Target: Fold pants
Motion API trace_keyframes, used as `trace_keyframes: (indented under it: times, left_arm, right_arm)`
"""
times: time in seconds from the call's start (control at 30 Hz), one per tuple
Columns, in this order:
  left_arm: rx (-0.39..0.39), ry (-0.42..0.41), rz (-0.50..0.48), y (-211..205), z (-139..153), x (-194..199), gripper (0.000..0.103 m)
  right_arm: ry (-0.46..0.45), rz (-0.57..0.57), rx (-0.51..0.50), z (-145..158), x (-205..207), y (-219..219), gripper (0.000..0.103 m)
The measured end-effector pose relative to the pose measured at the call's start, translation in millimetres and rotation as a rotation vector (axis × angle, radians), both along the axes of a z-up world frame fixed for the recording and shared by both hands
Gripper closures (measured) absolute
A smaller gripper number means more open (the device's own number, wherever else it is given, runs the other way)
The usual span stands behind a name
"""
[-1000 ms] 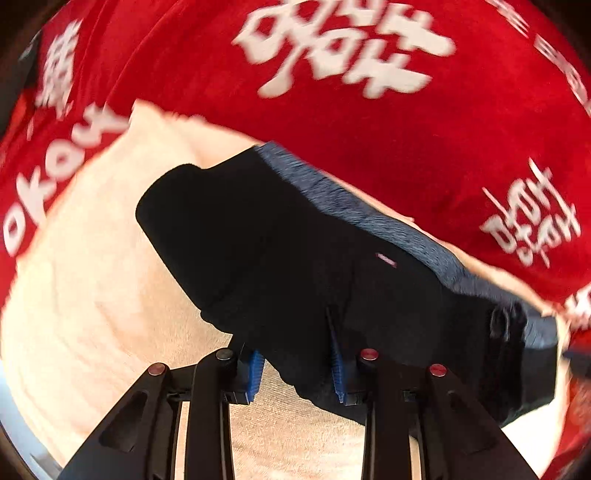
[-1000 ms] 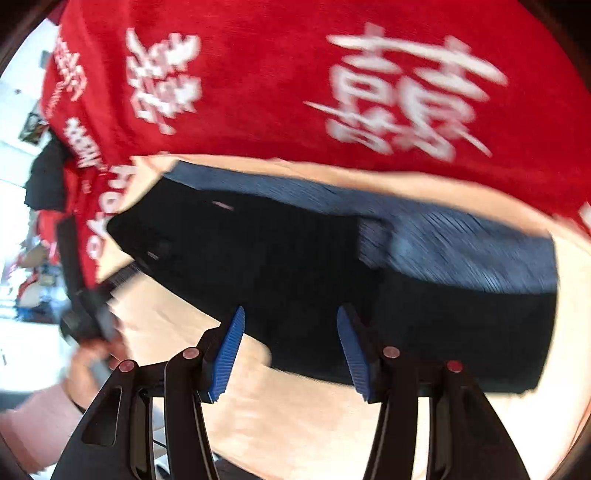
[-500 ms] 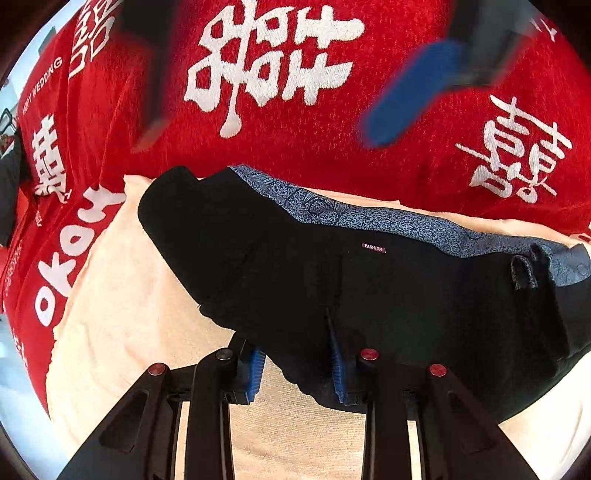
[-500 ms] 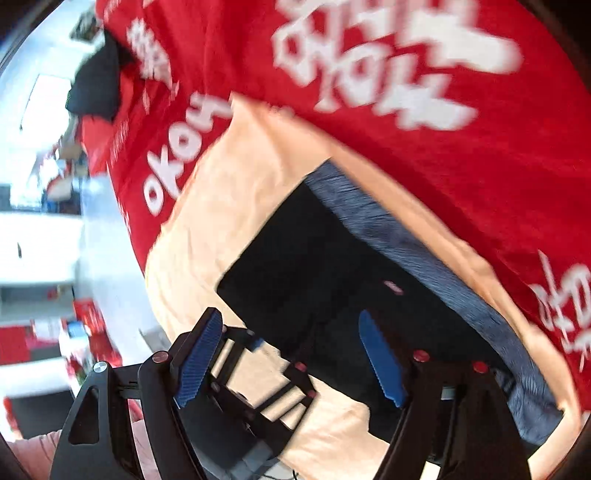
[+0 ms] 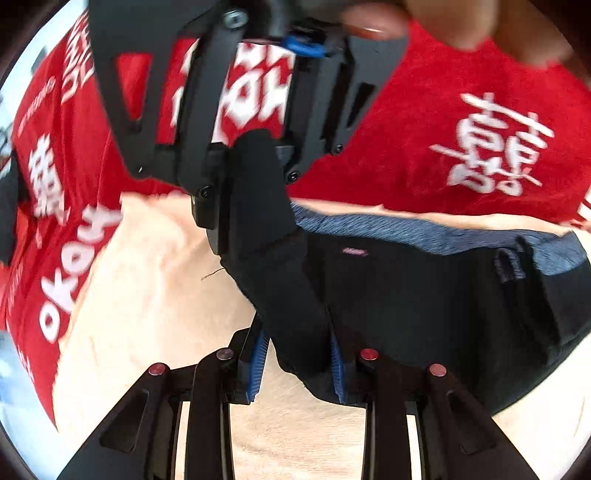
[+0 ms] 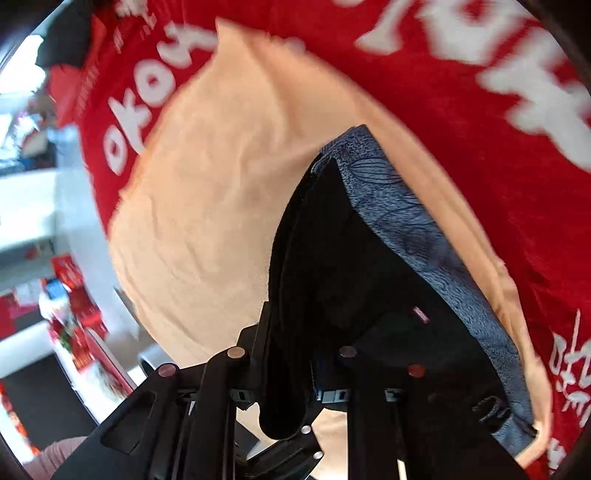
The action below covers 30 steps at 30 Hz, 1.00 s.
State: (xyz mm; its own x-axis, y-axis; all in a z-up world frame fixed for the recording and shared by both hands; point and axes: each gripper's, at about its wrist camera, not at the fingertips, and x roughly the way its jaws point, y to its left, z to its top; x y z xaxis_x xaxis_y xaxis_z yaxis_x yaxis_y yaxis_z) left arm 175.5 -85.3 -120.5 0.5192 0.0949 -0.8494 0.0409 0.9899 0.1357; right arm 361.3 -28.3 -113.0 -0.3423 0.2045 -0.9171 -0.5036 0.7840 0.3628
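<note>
Pants (image 5: 424, 295), black with a blue-grey patterned waistband (image 5: 406, 225), are lying on a peach towel (image 5: 147, 295), with one black corner pulled up off it. The left gripper (image 5: 297, 360) is pinching the near edge of the black fabric between its blue pads (image 5: 258, 360). The right gripper (image 5: 236, 218) is reaching in from the top of the left wrist view, its jaws closing on the raised corner of the pants, which is standing up between them like a peak. In the right wrist view the same black fabric is filling the gap between the right gripper's (image 6: 291, 373) fingers and hanging down past them, hiding the pads. A small label (image 5: 354, 252) is showing on the black cloth just below the waistband. The towel is resting on a red cloth (image 5: 406, 122) printed with white characters, which is spreading out on all sides beyond it. A hand (image 5: 461, 22) is gripping the right gripper's handle at the top edge.
</note>
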Motion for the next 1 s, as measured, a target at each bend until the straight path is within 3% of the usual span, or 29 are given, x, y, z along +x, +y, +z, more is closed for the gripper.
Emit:
trace_keyframes:
  times: [0.3,0.4,0.53,0.67,0.8,0.9,1.0]
  left_arm:
    - [-0.061,-0.084,-0.21,-83,73,-16,0.072]
    - [-0.092,-0.079,-0.292,-123,93,-23,0.072]
    - [-0.12,-0.041,-0.4,-184,107,-36,0.072]
    - [-0.098,-0.009,-0.513,-248,101,-51,0.072]
    - [-0.063,0.058,-0.578,-302,73,-63,0.072]
    - [-0.017,0.113,-0.586,-315,42,-66,0.072]
    - [0.049,0.179,-0.547,-321,17,-69,0.071]
  right_arm:
    - [-0.1,-0.283,0.317,82,-30,-159,0.085]
    - [-0.149,-0.385,0.4,105,-43,-222,0.085]
    - [-0.188,-0.543,0.494,115,-77,-310,0.085]
    - [-0.204,-0.712,0.559,101,-110,-397,0.085]
    - [-0.194,-0.84,0.564,71,-137,-469,0.085]
    - [-0.157,-0.914,0.552,30,-150,-505,0.085]
    - [-0.121,-0.932,0.515,-8,-154,-515,0.085]
